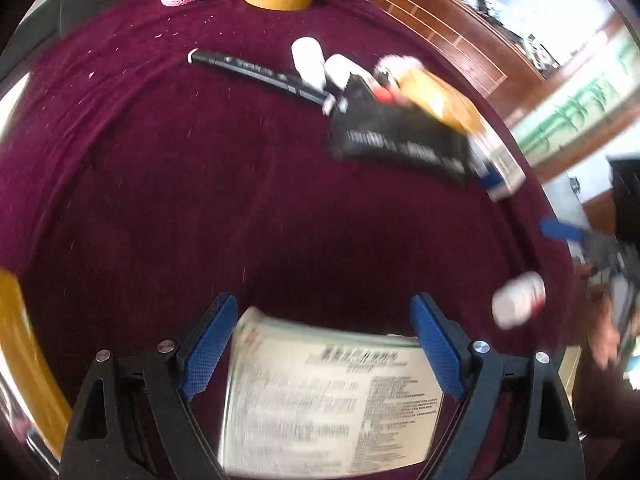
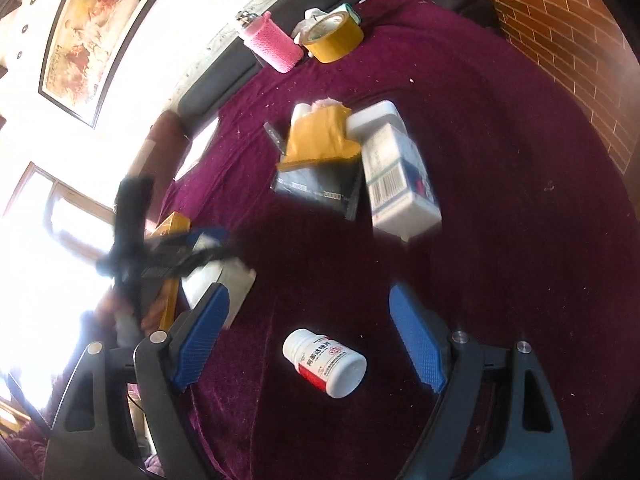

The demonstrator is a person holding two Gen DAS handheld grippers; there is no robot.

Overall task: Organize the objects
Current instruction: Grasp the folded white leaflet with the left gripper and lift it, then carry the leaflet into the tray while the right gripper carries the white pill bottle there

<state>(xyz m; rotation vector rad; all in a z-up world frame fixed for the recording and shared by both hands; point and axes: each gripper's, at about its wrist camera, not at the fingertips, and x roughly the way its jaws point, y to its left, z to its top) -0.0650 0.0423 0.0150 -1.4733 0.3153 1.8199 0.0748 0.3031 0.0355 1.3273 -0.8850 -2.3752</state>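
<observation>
Between the spread blue fingers of the right gripper point(image 2: 312, 292), low on the maroon cloth point(image 2: 500, 240): a white pill bottle point(image 2: 325, 363) with a red label, lying on its side. Touches neither pad, with clear cloth on both sides. Runs its long axis on a slant, one end up and to the left, the other down and to the right, so skewed to the line on which the fingers close. Probably calls for a slight turn of the wrist so the pads meet the round sides and not the ends. Sits at the far right edge of the left wrist view, well apart from the left gripper point(image 1: 324, 304), so clearly belongs to the right hand. Left gripper also spread wide, straddling a flat printed medicine box point(image 1: 332, 396). Seems to graze the box's corner with its right pad while leaving a gap at the other; too blurred to be sure, but no clamping visible. Further out, mid-cloth, a loose heap: black sachet point(image 2: 316, 188), yellow padded envelope point(image 2: 316, 140) overlapping it, white and blue carton point(image 2: 400, 184) just beside, and a black pen point(image 1: 256, 70) reaching toward the heap. Farthest back, at the cloth's edge, a roll of brown tape point(image 2: 334, 38) next to a bottle in a pink knitted sleeve point(image 2: 272, 44).
</observation>
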